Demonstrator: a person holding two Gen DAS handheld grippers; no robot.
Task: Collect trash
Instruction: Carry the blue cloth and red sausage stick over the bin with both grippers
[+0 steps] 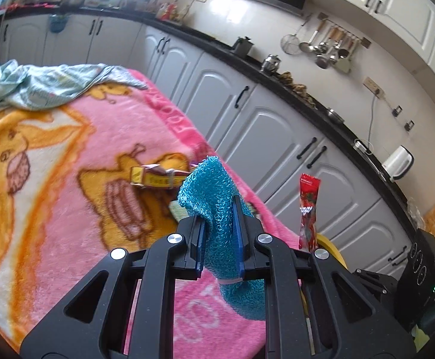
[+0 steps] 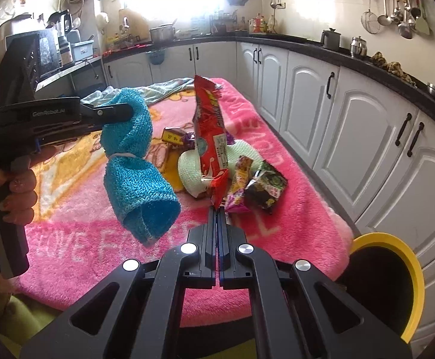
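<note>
My left gripper [image 1: 220, 209] is shut on a blue knitted cloth [image 1: 214, 197] tied with a white band, lifted above the pink blanket [image 1: 68, 179]. In the right wrist view the same left gripper [image 2: 129, 109] holds the blue cloth [image 2: 136, 173] hanging down at the left. My right gripper [image 2: 217, 209] is shut on the lower end of a long red snack wrapper [image 2: 210, 128], which stands upright above the blanket. The red wrapper [image 1: 308, 209] also shows at the right of the left wrist view. A bin with a yellow rim [image 2: 409, 269] stands at the blanket's right corner.
On the blanket lie a pale green cloth [image 2: 187, 167], a purple-yellow wrapper [image 2: 238, 185], a dark wrapper [image 2: 265, 190] and a brown-yellow wrapper [image 2: 172, 136]. A striped cloth [image 1: 38, 86] is bunched at the far end. Grey cabinets [image 2: 322, 110] run along the right. A hand [image 2: 17, 191] grips the left handle.
</note>
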